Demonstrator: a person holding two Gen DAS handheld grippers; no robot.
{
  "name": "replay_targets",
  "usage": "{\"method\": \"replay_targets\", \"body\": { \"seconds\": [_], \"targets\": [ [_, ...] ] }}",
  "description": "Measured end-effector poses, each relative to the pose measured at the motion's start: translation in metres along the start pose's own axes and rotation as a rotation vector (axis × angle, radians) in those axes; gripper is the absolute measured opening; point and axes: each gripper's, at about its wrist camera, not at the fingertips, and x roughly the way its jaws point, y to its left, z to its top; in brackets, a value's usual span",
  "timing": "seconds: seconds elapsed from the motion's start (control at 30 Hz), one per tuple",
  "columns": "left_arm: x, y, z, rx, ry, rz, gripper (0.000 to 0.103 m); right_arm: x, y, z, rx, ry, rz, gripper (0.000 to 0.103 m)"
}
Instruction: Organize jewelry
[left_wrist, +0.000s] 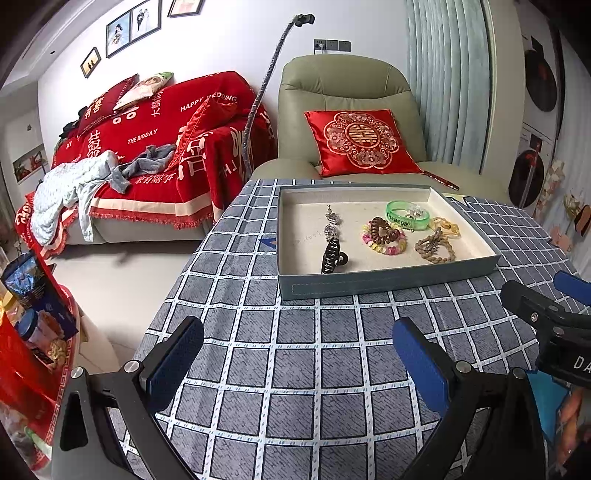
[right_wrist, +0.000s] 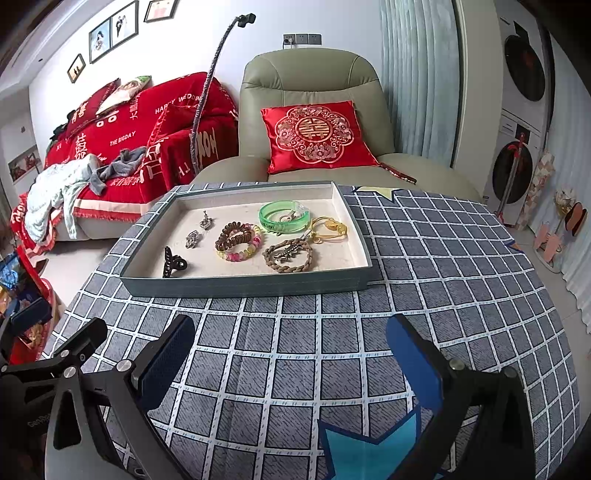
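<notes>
A grey tray (left_wrist: 388, 284) (right_wrist: 243, 286) with a beige lining rests on the checked tablecloth. Inside lie a black claw clip (left_wrist: 332, 254) (right_wrist: 173, 263), silver brooches (left_wrist: 331, 223) (right_wrist: 199, 229), a brown spiral tie on a beaded bracelet (left_wrist: 384, 236) (right_wrist: 238, 240), a green bangle (left_wrist: 408, 215) (right_wrist: 284, 216), a yellow ring charm (left_wrist: 447, 225) (right_wrist: 329, 228) and a braided brown bracelet (left_wrist: 435, 247) (right_wrist: 288, 254). My left gripper (left_wrist: 299, 358) and right gripper (right_wrist: 291, 354) both hover open above bare cloth in front of the tray, empty.
The checked tablecloth (left_wrist: 314, 369) covers the table. A green armchair (right_wrist: 310, 85) with a red cushion (right_wrist: 317, 134) stands behind it; a red-draped sofa (left_wrist: 155, 147) with clothes sits left. Snack packets (left_wrist: 37, 314) lie at the left edge. Blue star shapes (right_wrist: 369, 450) mark the cloth.
</notes>
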Motion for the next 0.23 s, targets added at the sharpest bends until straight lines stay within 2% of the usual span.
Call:
{"method": "replay_targets", "body": {
  "seconds": [0.23],
  "targets": [
    [-0.0011, -0.0015, 0.0012, 0.014, -0.005, -0.004, 0.103, 0.0001, -0.0001, 0.0003, -0.001, -0.001, 0.000, 0.103]
  ]
}}
